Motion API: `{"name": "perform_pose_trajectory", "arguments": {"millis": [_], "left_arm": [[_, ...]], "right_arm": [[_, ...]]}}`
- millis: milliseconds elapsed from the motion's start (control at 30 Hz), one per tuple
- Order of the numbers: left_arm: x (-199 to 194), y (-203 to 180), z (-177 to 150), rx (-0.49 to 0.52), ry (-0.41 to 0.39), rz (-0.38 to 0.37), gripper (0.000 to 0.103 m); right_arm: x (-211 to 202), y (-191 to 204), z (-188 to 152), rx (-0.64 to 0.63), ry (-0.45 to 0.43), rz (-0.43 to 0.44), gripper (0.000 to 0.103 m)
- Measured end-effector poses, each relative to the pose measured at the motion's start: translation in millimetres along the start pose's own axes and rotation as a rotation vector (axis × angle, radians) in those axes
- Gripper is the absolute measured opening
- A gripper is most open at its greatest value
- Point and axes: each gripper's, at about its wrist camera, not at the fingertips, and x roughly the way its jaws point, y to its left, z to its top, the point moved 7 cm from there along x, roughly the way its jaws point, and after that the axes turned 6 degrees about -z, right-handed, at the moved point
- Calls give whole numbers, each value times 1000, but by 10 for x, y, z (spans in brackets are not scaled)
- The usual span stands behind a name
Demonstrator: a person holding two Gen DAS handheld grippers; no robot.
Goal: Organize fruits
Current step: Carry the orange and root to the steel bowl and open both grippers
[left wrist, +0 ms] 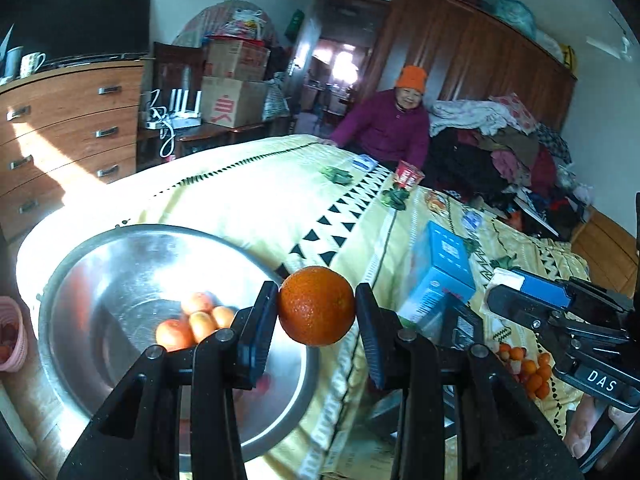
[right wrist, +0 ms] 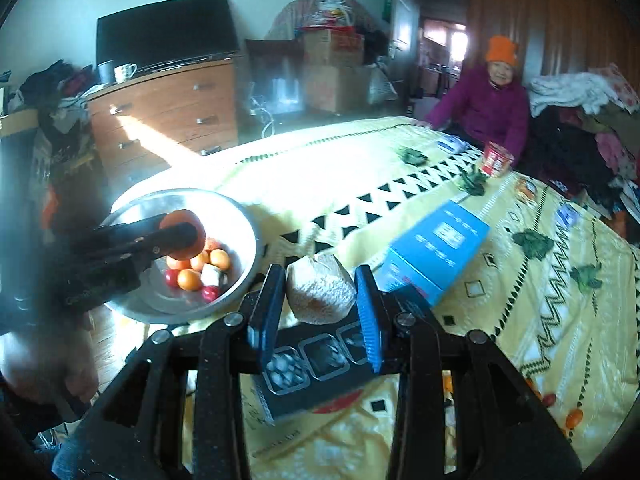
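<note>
In the left wrist view my left gripper (left wrist: 316, 296) is shut on a round orange (left wrist: 316, 308), held just right of a steel bowl (left wrist: 120, 276) with several small oranges (left wrist: 192, 320) in it. My right gripper (left wrist: 516, 290) comes in from the right. In the right wrist view my right gripper (right wrist: 320, 280) is shut on a fruit wrapped in white foam netting (right wrist: 320, 292). It hangs above a black box (right wrist: 316, 364) on the yellow bedspread. The left gripper (right wrist: 180, 232) holds its orange (right wrist: 182, 240) over the bowl (right wrist: 240, 216).
A blue box (right wrist: 436, 248) lies on the bedspread right of the grippers. A person in a purple jacket and orange hat (right wrist: 488, 108) sits at the far side by a red cup (right wrist: 496, 160). A pink basket (left wrist: 12, 336) stands left of the bowl. A wooden dresser (left wrist: 68, 128) is behind.
</note>
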Motion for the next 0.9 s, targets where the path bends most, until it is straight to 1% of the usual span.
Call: {"name": "perform_pose_trajectory", "arguments": {"millis": [133,233,367,567,900], "left_arm": [[-53,439,-43,-57,-1,48,40],[-43,638,-97,-87,5,72,40],[-57,892,-167,-132,15,94,40],[20,1100,-283,-162,44,109,40],[87,1159,-360,-179,63,111,40]], "right_arm": [[205,458,147,-54,17,62,36],[346,726,178,-77,42,102,36],[497,969,160,-96,81,142,36],[654,1188,112,-109,128,170,36],[873,1289,51,-82,194,187,36]]}}
